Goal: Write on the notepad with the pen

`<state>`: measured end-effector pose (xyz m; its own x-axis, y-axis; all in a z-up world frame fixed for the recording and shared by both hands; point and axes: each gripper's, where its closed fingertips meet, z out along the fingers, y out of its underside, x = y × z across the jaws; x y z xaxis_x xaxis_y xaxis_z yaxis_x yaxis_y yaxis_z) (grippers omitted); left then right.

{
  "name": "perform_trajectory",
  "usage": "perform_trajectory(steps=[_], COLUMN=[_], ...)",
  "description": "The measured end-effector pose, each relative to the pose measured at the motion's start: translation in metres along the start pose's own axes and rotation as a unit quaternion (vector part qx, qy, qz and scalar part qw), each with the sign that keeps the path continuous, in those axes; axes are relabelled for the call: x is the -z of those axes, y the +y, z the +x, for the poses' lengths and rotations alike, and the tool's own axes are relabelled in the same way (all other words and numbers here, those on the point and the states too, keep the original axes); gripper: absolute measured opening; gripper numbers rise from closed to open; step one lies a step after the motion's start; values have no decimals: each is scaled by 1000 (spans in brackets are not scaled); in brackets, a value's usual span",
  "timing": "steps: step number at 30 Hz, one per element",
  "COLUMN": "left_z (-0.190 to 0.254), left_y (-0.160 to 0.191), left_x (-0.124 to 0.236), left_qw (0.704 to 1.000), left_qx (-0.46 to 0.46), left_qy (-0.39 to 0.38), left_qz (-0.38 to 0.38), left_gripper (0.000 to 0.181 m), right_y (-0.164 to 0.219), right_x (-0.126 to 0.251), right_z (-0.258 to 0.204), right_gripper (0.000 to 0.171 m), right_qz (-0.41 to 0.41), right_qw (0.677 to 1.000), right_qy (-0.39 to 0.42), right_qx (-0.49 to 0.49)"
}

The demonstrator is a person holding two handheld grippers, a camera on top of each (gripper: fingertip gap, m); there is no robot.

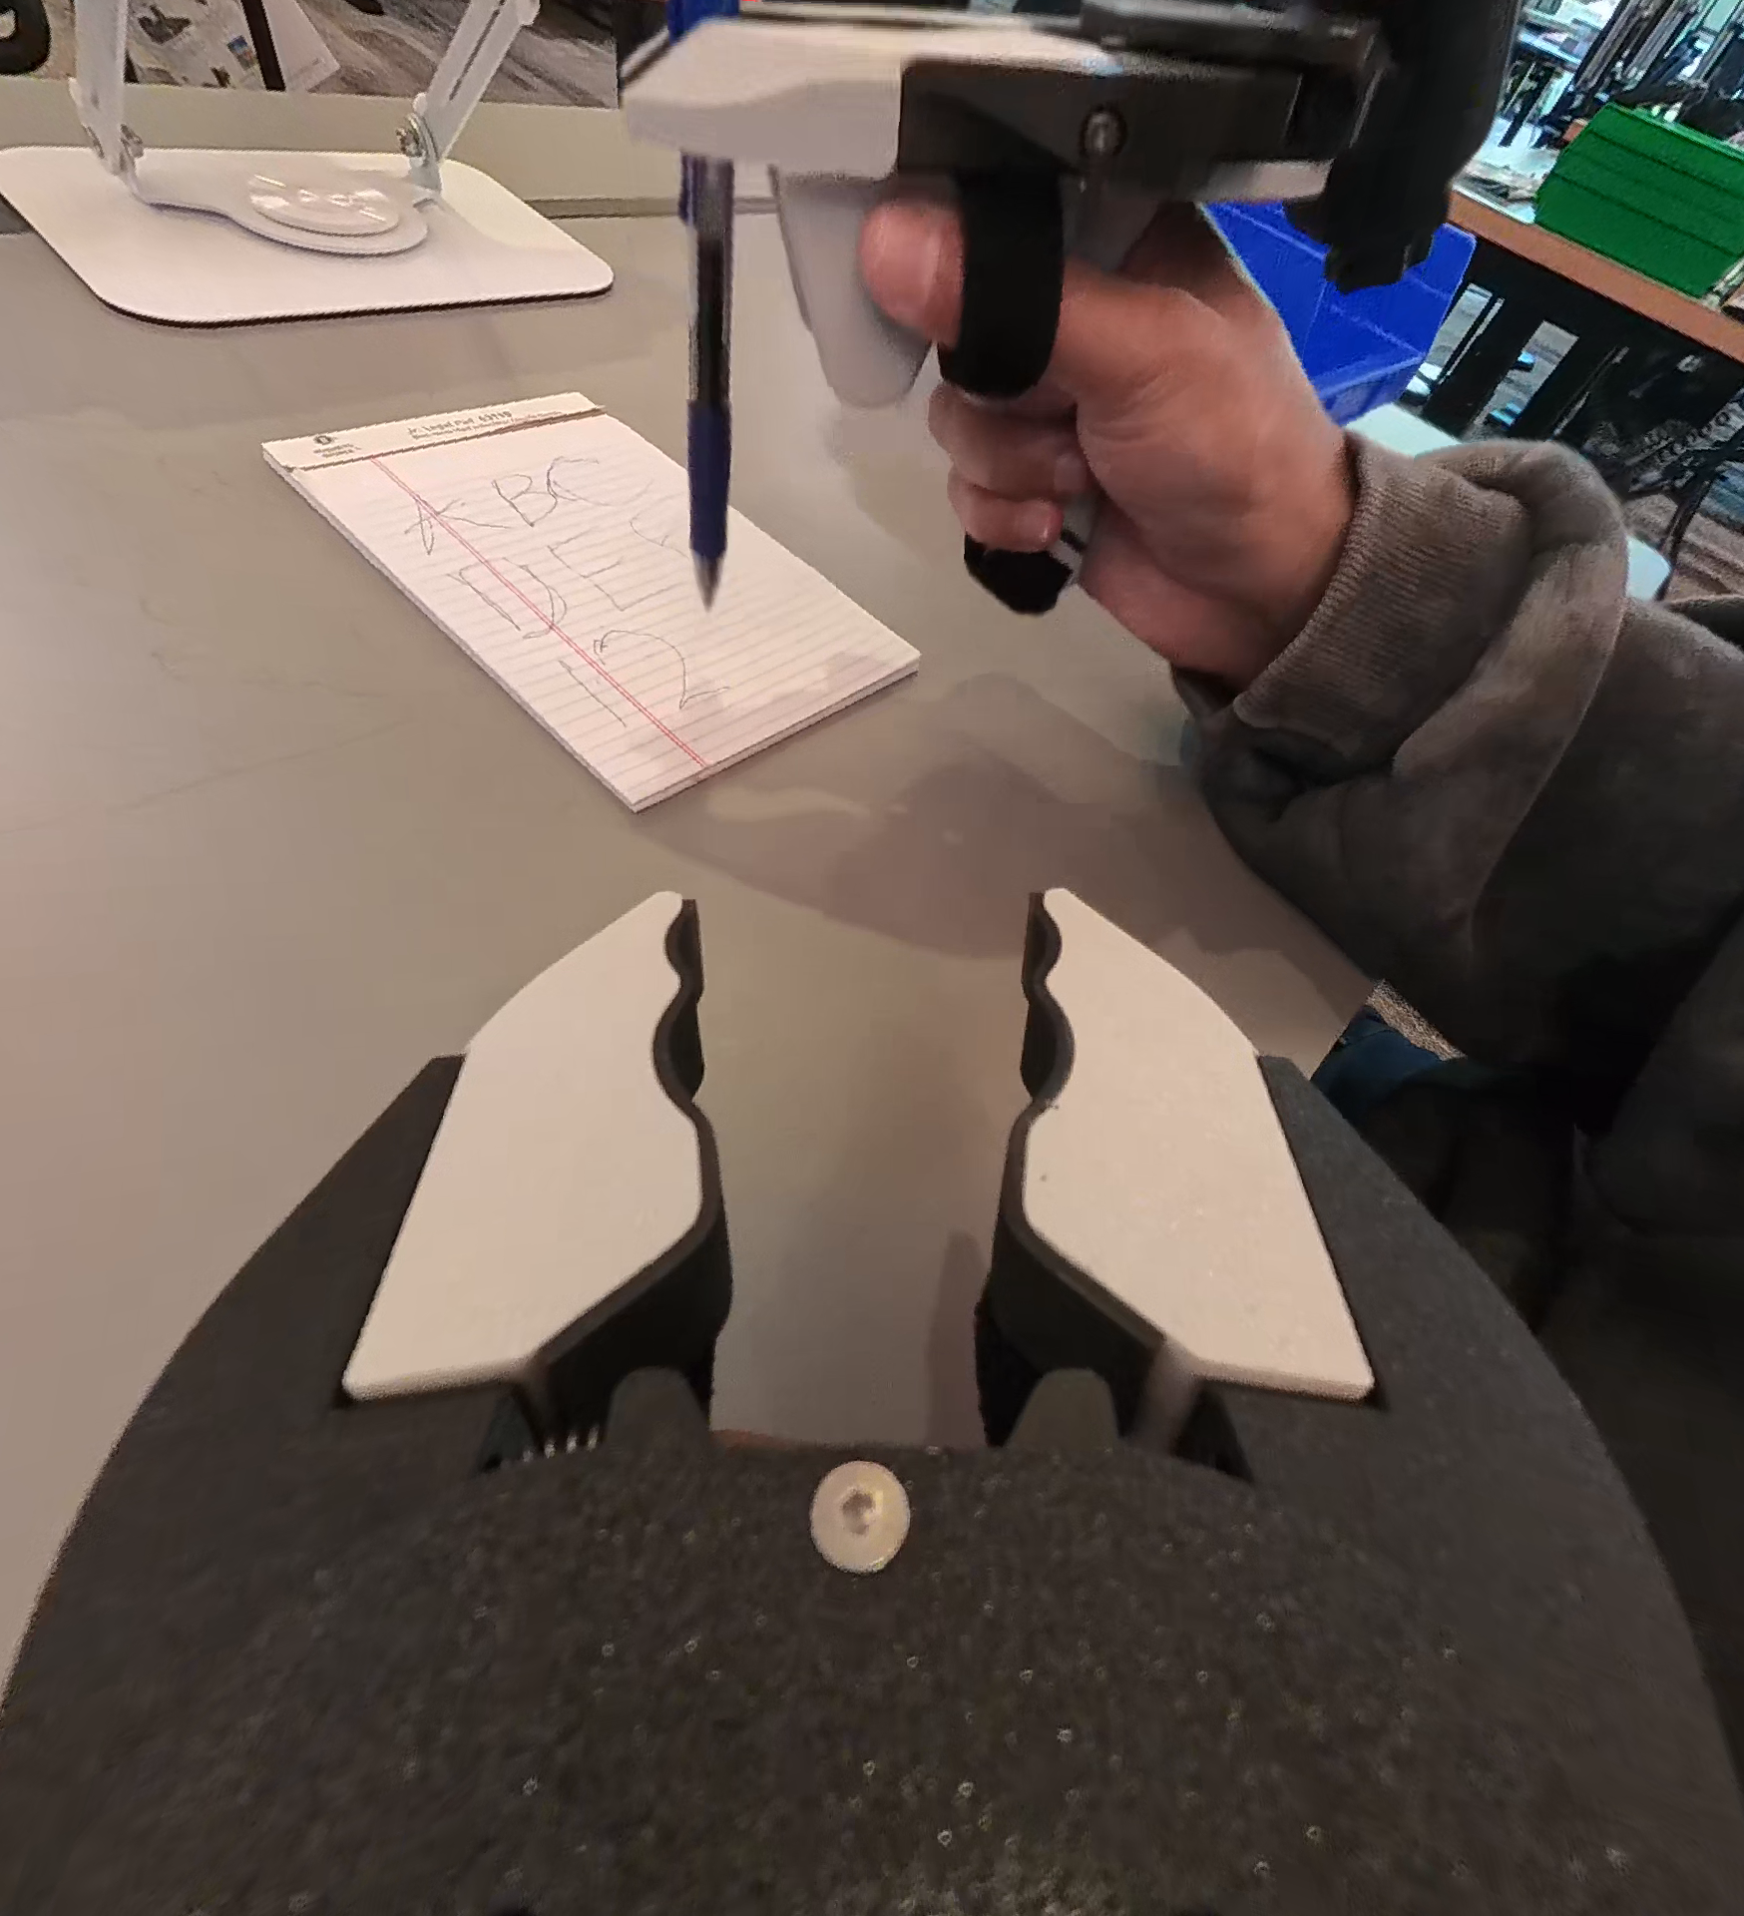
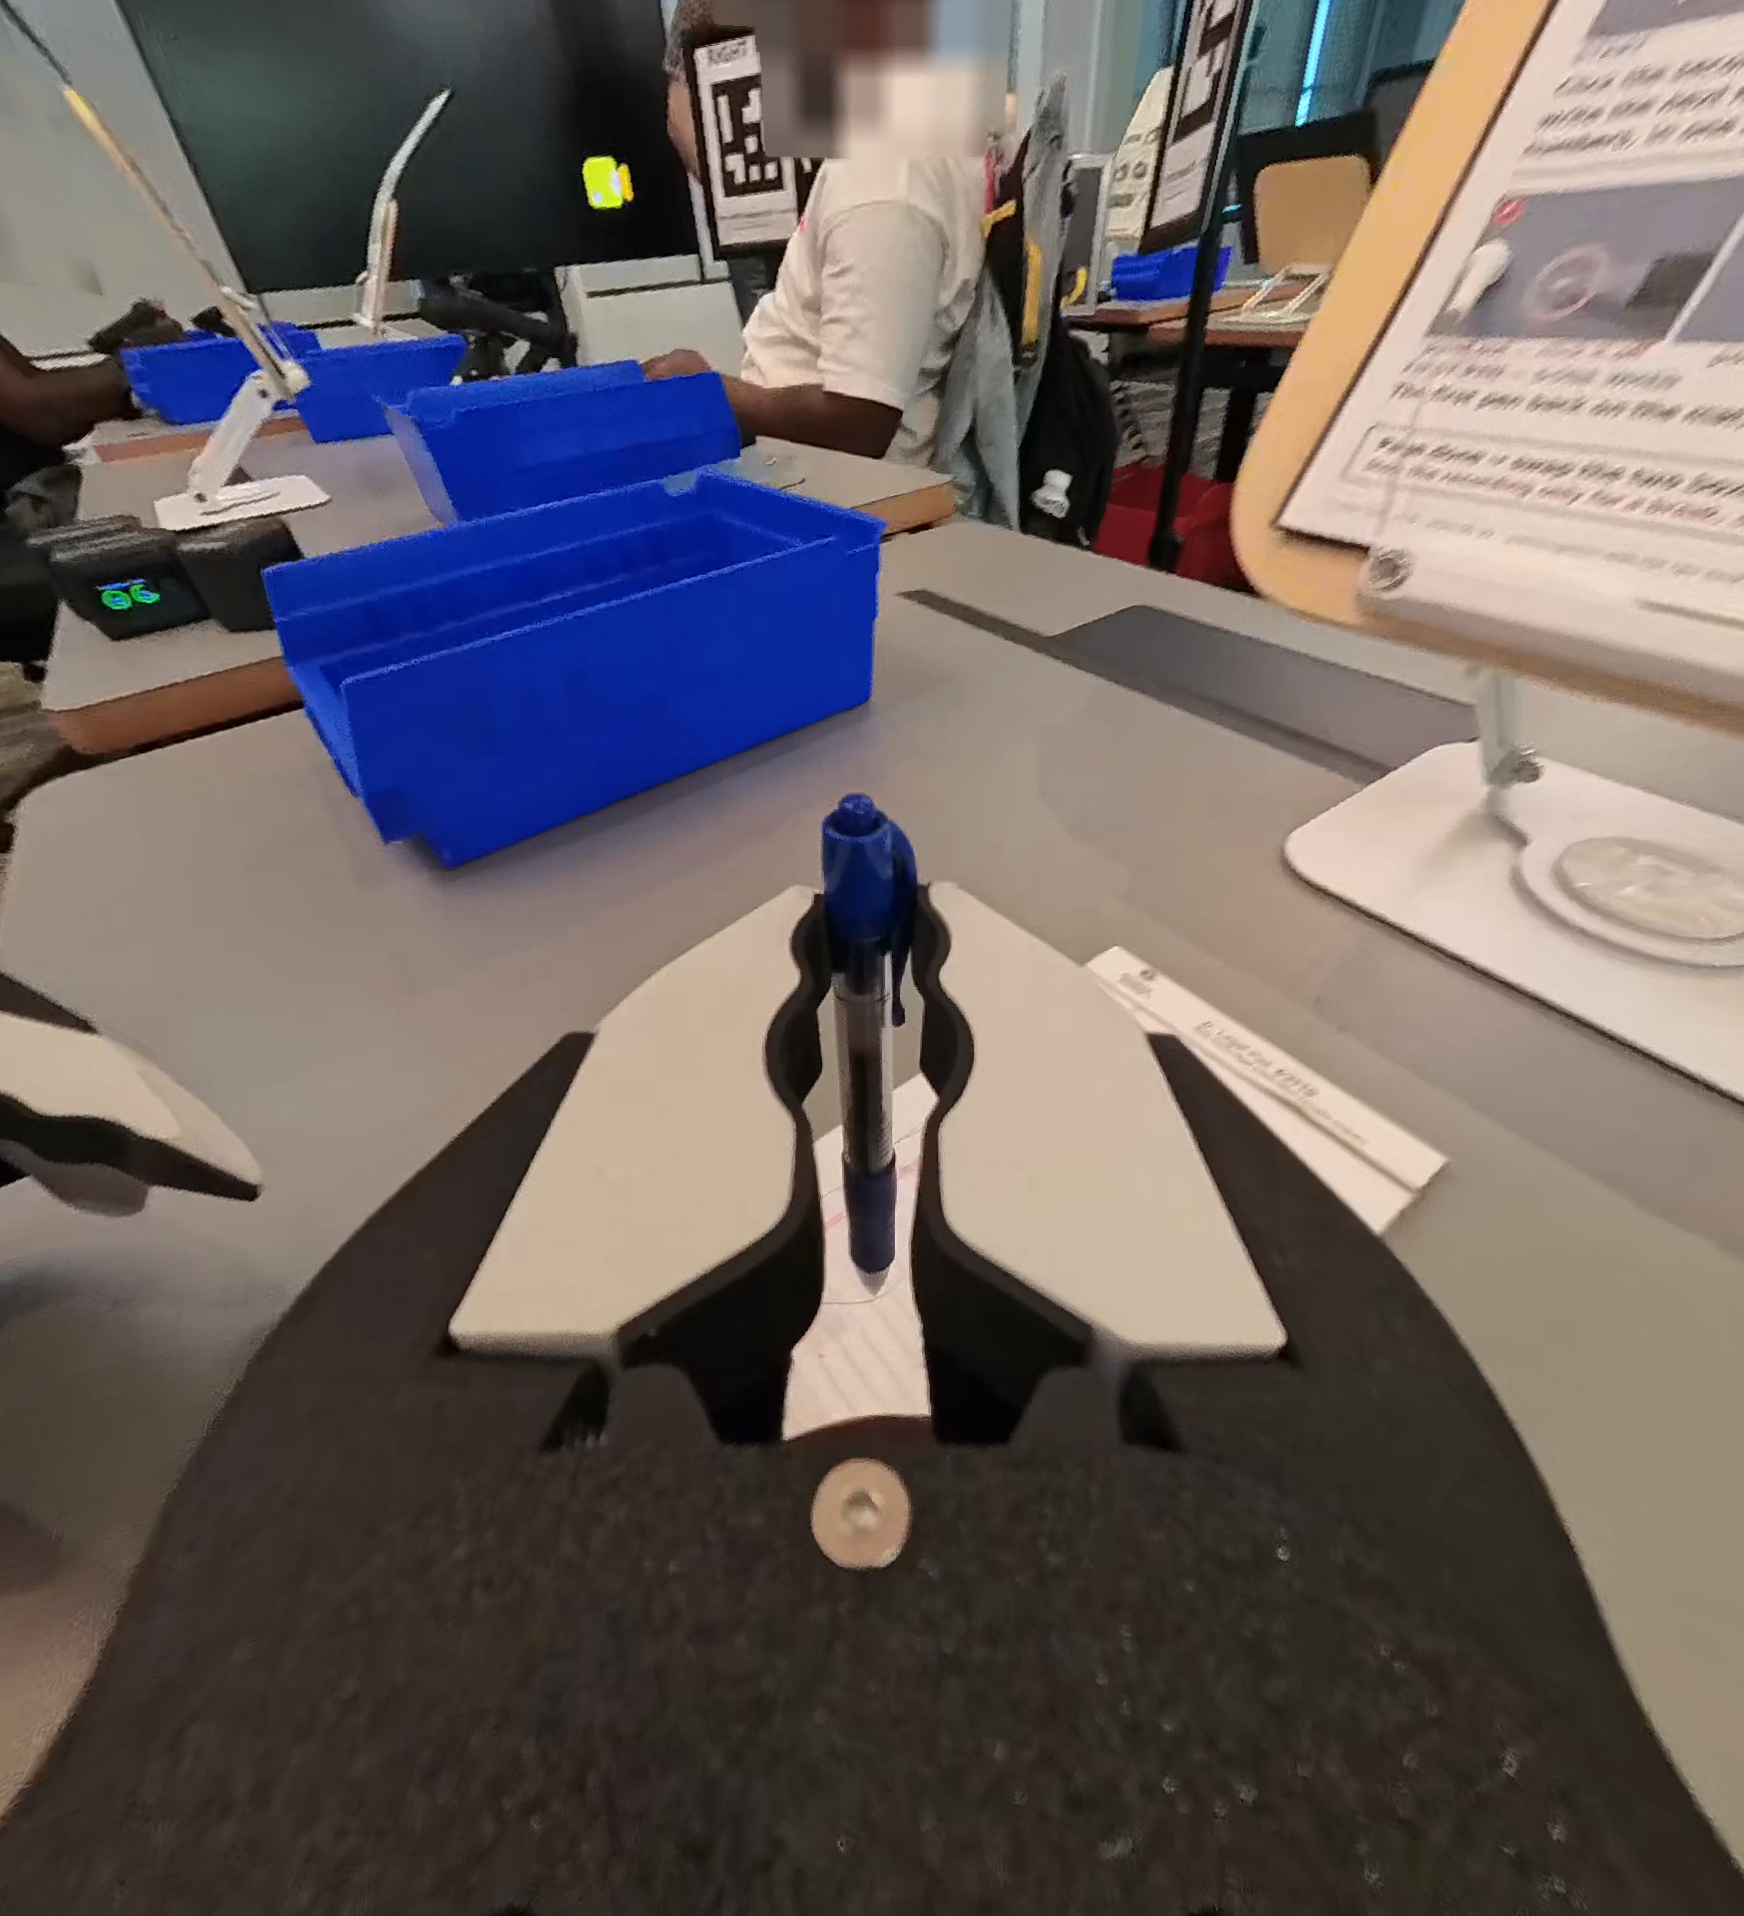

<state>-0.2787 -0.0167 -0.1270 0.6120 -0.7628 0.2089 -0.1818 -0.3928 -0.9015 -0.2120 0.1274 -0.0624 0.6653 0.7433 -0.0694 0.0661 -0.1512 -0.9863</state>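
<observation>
A white lined notepad (image 1: pixel 588 596) with handwriting on it lies on the grey table (image 1: pixel 173 726). My right gripper (image 2: pixel 868 912) is shut on a blue pen (image 2: pixel 863 1089) and holds it upright, tip down. In the left wrist view the pen (image 1: pixel 708 435) hangs with its tip just above the pad's right part. Part of the pad (image 2: pixel 1272 1099) shows under the right gripper. My left gripper (image 1: pixel 863 912) is open and empty, low over the table, nearer than the pad. One of its fingers (image 2: pixel 70 1109) shows at the left of the right wrist view.
A white stand base (image 1: pixel 298 228) sits behind the pad; it carries a tilted instruction board (image 2: pixel 1593 311). A blue bin (image 2: pixel 578 664) stands on the table beyond the pen. A person's hand and grey sleeve (image 1: pixel 1469 747) hold the right gripper. Other people sit at farther tables. About 15 centimeters separates my left fingertips from my right. From my right tips it is roughly 35 centimeters to the white stand base (image 1: pixel 298 228); from my left, 45 centimeters.
</observation>
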Motion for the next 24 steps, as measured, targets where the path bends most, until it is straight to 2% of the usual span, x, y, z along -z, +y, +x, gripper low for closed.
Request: perform_trajectory(steps=[6,24], left_z=[-2,-1], left_y=[1,4], left_x=[-1,-3], left_qw=[1000,1000], left_qx=[3,1], left_qy=[0,4], left_qz=[-1,-8], left_gripper=[59,59], right_y=[4,17], right_x=[-7,-16], right_z=[16,19], right_gripper=[14,14], right_qz=[-9,-21], right_qw=[1000,1000], right_qy=[16,13], right_qx=[7,5])
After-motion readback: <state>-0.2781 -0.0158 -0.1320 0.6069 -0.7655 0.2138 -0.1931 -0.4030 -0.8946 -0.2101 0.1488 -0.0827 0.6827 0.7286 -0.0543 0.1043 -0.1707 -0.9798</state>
